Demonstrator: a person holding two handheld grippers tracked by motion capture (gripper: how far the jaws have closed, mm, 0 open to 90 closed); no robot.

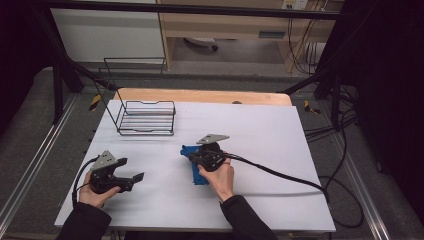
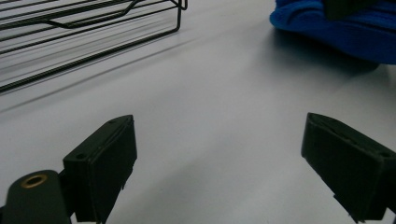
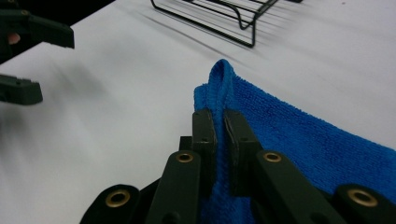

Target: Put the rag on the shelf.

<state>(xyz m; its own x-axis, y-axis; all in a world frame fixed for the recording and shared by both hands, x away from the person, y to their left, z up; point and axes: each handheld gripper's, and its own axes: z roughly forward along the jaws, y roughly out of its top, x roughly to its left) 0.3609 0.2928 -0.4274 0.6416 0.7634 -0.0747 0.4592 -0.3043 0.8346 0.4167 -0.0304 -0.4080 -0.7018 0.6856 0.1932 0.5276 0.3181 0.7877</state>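
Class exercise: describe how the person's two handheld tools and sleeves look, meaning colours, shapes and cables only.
Both the left tool and the right tool are black, each topped by a grey three-cornered plate and trailing a black cable. Their jaws are flat, blocky black pads on arms with brass-coloured rivets. The person wears dark long sleeves.

No text, label, brand, number or sign can be read in any of the pictures. In the high view a small bluish plate [image 1: 271, 34] sits on the front of the wooden furniture beyond the table, and a pale outlet box [image 1: 294, 4] is at the top edge, but both are too small and blurred for any lettering to be made out. Yellow-and-black striped tape [image 1: 95, 102] marks the frame at the left of the table, and a similar strip [image 1: 311, 107] lies at the right; these are plain warning stripes and carry no words.
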